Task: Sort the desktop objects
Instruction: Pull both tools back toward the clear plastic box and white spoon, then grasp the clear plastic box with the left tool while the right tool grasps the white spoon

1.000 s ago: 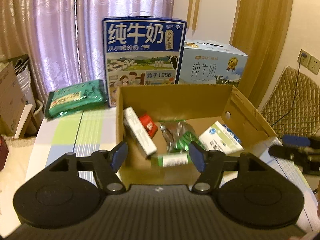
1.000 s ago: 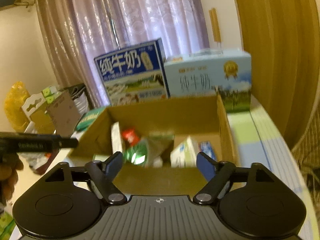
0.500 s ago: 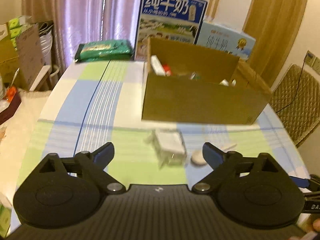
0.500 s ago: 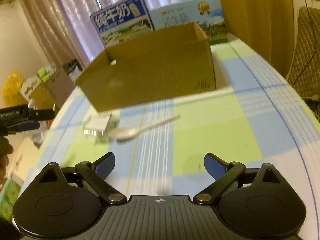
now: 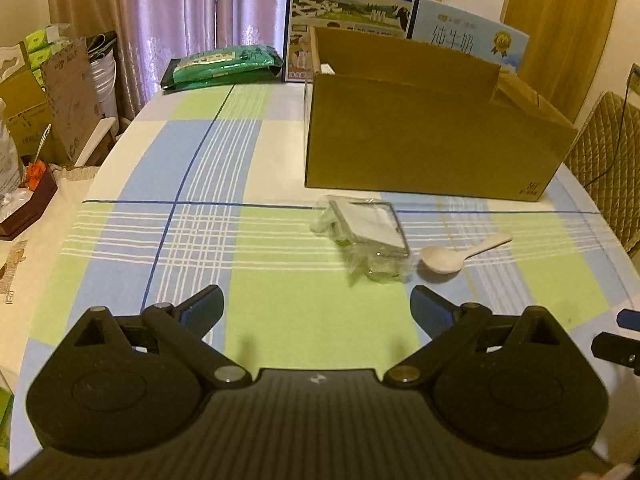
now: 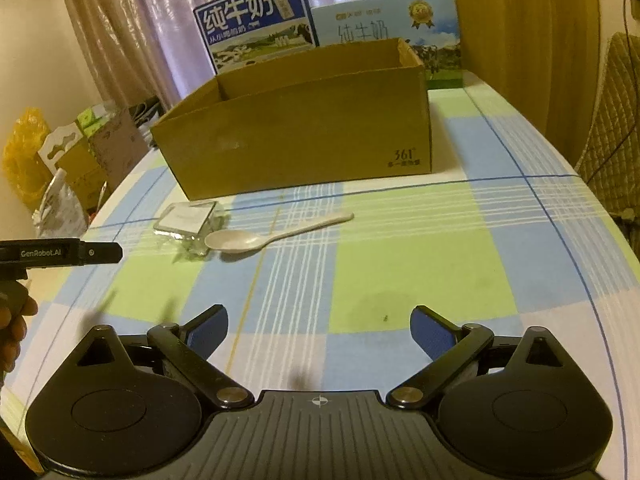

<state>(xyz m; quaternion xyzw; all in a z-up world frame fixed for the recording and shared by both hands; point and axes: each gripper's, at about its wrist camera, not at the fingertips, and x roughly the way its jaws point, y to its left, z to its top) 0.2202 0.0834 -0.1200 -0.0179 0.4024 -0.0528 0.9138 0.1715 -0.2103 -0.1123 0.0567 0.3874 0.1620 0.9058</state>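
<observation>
1. Left hand-held gripper (image 5: 316, 306): spread wide, empty.
2. Right hand-held gripper (image 6: 319, 330): spread wide, empty.
3. Spoon (image 6: 272, 236): flat on worktop (image 6: 420, 248) before cardboard box (image 6: 304, 136), bowl touching clear packet (image 6: 188, 224), handle running away from packet, alongside box front.

A table (image 5: 280, 320) with a blue-green checked cloth carries a cardboard box (image 5: 420, 148) far right, a clear packet (image 5: 368, 236) touching a white spoon (image 5: 452, 256) nearer, a green bag (image 5: 224, 66) and two milk cartons (image 5: 352, 8) farthest.
</observation>
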